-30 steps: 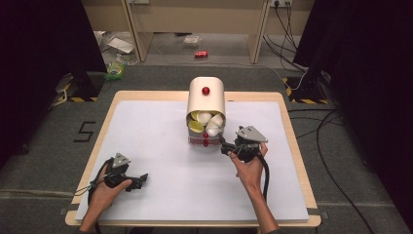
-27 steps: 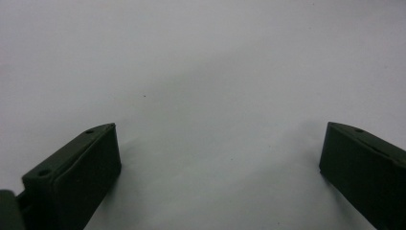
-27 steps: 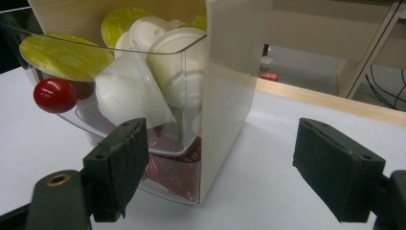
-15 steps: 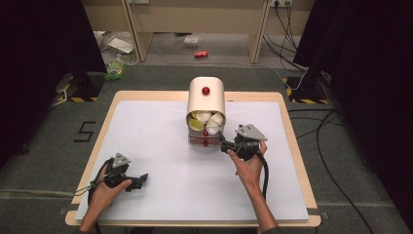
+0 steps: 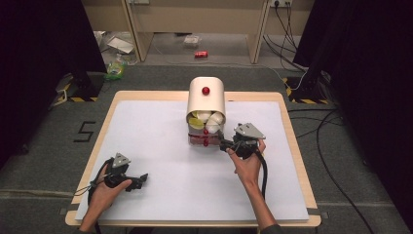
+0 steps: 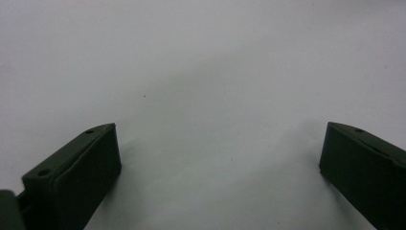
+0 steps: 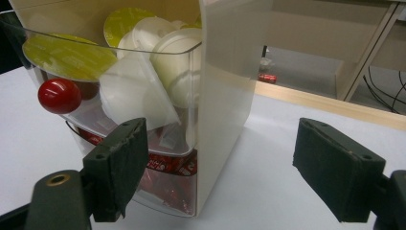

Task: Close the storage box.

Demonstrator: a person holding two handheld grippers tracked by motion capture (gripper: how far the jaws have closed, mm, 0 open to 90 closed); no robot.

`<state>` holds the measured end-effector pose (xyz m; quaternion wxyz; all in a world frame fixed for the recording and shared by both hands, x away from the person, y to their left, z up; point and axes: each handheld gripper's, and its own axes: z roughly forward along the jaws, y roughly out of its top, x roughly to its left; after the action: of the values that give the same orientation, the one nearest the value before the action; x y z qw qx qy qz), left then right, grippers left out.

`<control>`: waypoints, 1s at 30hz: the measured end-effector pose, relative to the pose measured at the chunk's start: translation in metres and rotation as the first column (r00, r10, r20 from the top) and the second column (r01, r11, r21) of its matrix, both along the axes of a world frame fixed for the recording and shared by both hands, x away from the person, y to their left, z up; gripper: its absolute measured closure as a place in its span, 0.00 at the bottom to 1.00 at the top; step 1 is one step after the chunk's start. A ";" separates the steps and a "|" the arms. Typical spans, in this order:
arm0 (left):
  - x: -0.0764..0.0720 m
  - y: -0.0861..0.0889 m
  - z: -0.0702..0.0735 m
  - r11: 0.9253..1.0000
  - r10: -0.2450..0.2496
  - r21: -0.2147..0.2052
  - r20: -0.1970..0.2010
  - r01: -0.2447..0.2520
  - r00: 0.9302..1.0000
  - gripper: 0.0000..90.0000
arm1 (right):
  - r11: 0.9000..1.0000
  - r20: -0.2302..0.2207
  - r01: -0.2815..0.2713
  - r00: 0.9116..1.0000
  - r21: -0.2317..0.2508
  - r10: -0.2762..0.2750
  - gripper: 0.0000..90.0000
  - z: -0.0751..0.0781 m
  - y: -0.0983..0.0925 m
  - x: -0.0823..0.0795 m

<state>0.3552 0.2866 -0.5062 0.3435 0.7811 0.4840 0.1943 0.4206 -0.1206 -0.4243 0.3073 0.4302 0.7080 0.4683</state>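
Across the last second we see almost no change: our right gripper [image 5: 225,145] still sits just beside the cream, round-topped plastic capsule dispenser [image 5: 206,100], its jaws wide open and empty, the dispenser's front corner between them and its red knob [image 7: 59,95] past one jaw. So no grasp has begun. Our left gripper [image 5: 141,179] rests on the white desk [image 5: 160,146], jaws wide, empty. We can read no writing.

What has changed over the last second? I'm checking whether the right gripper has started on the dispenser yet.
Hardly anything. The right gripper sits open by the lower front corner of the cream dispenser, about where it was, gripping nothing. The left gripper stays open and low over the white table, and the red knobs and pods in the drawers look unmoved.
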 end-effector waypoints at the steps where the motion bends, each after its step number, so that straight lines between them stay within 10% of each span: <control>1: 0.000 0.000 0.000 1.000 0.000 0.000 0.000 0.000 1.000 0.00 | 1.000 0.003 0.000 1.000 0.001 0.000 0.22 0.000 0.000 0.001; 30: 0.000 0.000 0.000 1.000 -0.001 -0.001 0.000 0.001 1.000 0.00 | 1.000 -0.006 0.007 1.000 0.002 -0.007 0.25 -0.003 0.001 0.002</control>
<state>0.3551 0.2868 -0.5062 0.3440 0.7811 0.4838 0.1939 0.4222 -0.1196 -0.4269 0.3063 0.4343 0.7068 0.4669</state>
